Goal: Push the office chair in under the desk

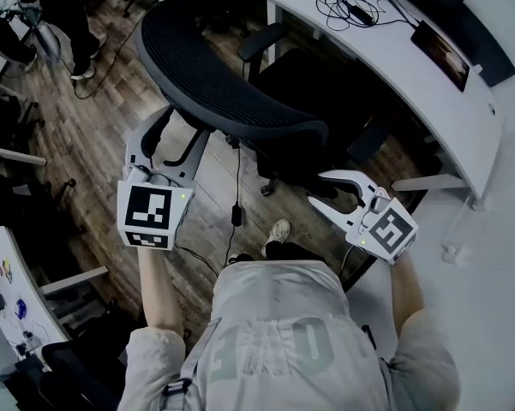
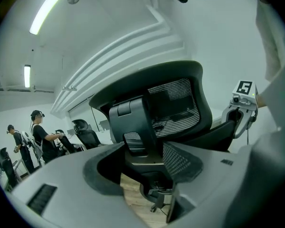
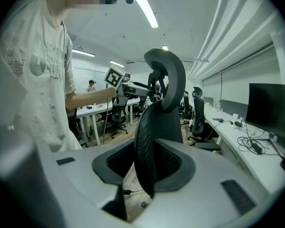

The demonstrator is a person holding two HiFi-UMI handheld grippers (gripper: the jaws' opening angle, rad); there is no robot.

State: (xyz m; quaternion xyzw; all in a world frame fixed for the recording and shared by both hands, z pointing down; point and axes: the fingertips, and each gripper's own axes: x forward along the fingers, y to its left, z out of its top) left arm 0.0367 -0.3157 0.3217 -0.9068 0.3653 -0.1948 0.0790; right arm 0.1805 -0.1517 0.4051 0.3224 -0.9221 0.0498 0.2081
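Head view: the office chair (image 1: 266, 118) is seen from above on the wood floor (image 1: 94, 135), between the person and the white desk (image 1: 386, 54). Its seat is turned toward the desk, but the backrest (image 1: 197, 67) stands out from the desk edge, so the chair is judged not yet pushed in. The left gripper (image 1: 182, 127) is set at the rear of the backrest on its left side. The right gripper (image 1: 321, 189) is placed at the backrest's right edge.

Left gripper view: the jaws are held wide apart. The chair's rear spine (image 2: 130, 122) is framed between them, yet no pad is seen pressing on it, so this gripper is read as empty. The castor base (image 2: 156, 203) is shown below.

Right gripper view: the jaws are set narrow around the thin side rim of the backrest (image 3: 144, 141), and the pads appear closed on it. The headrest (image 3: 168, 75) is seen above, and the desk (image 3: 256, 160) runs along the right.

Handling: the chair is judged heavy but free-rolling on castors over a hard floor, so a steady push should suffice. The mesh is expected to be soft and yielding. Hold should be taken on the stiff frame rim or spine, never on the mesh. As the seat can swivel, force should be applied evenly at both sides
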